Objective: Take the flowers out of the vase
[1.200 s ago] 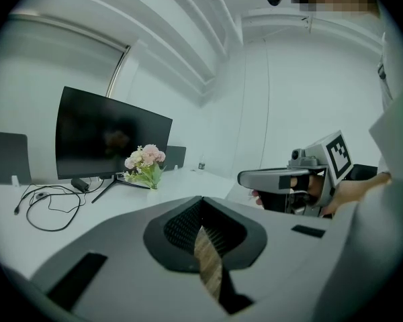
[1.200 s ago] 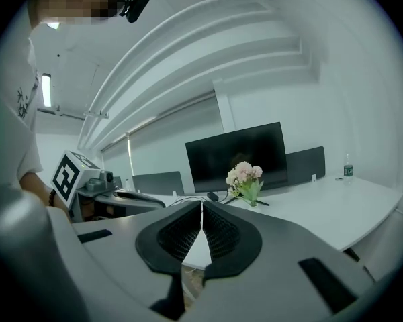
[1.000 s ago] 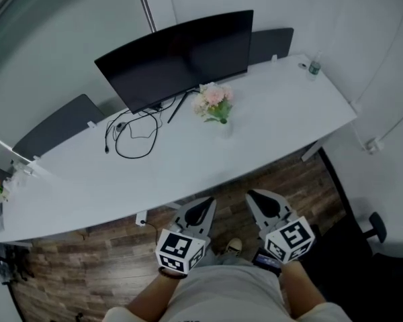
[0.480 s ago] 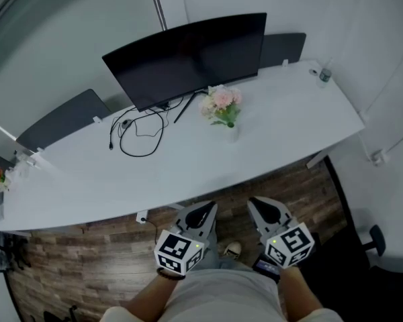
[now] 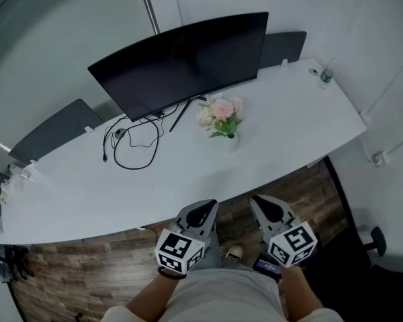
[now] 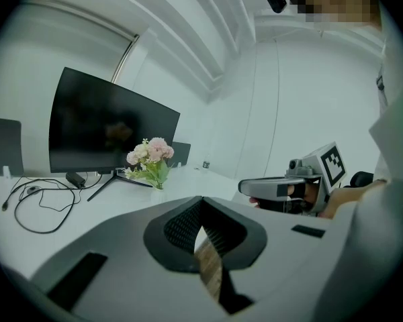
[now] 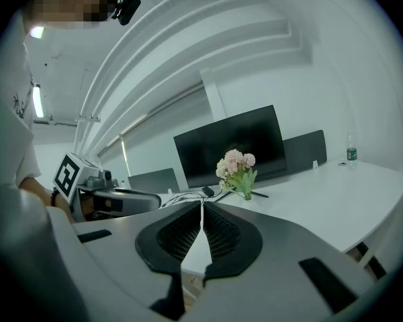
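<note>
A bunch of pink and cream flowers [image 5: 221,113] with green leaves stands in a small white vase [image 5: 231,141] on the white desk [image 5: 269,123], in front of the monitor. The flowers [image 6: 150,154] also show in the left gripper view, and the flowers [image 7: 236,167] appear mid-frame in the right gripper view. My left gripper [image 5: 203,211] and right gripper [image 5: 265,206] are held side by side near the desk's front edge, above the wooden floor, well short of the vase. Both are shut with nothing between their jaws.
A large dark monitor [image 5: 181,62] stands at the back of the desk, with a loop of black cable [image 5: 131,143] to its left. A small bottle [image 5: 326,76] sits at the far right corner. Dark chair backs [image 5: 50,131] rise behind the desk.
The desk and vase have shifted a little in the head view as I moved closer. Both grippers stay shut and side by side.
</note>
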Available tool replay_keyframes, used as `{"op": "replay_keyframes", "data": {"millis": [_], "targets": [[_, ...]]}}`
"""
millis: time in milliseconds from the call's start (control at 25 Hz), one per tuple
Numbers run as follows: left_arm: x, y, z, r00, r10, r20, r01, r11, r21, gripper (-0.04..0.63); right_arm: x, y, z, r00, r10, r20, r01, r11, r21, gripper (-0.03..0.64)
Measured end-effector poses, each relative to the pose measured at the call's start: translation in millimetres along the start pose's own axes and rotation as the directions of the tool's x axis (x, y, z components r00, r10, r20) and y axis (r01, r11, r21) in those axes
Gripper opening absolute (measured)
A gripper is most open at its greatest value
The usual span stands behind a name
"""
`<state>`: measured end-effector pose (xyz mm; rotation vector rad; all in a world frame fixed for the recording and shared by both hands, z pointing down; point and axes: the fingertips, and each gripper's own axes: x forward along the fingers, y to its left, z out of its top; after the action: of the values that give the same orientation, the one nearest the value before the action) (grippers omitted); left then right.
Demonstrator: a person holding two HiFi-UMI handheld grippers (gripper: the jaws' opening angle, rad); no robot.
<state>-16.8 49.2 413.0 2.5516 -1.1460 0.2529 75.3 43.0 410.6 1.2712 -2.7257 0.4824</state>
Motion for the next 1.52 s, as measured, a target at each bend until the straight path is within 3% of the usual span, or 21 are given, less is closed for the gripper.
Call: {"op": "replay_keyframes", "data": {"millis": [760, 1120, 1360, 1520], "targets": [[71, 116, 47, 0.999, -0.041, -0.002, 0.041, 0.998, 0.044, 0.003, 114, -53, 41, 0.995, -0.099, -0.030, 0.099, 0.995, 0.011, 0.033], [83, 129, 49, 0.995, -0.098, -0.016, 0.099, 0.993, 0.058, 0.003, 129, -55, 45, 0.990, -0.135, -0.040, 0.135, 0.991, -0.004, 0.032], [90, 127, 49, 0.996, -0.085, -0.021, 0.086, 0.995, 0.046, 0.003, 126, -70, 46, 0.989, -0.142, -0.047, 0.142, 0.990, 0.013, 0.032], [93, 125, 50, 0.998, -0.062, -0.021, 0.062, 0.997, 0.034, 0.003, 129, -72, 49, 0.993, -0.100, -0.067, 0.100, 0.995, 0.002, 0.032]]}}
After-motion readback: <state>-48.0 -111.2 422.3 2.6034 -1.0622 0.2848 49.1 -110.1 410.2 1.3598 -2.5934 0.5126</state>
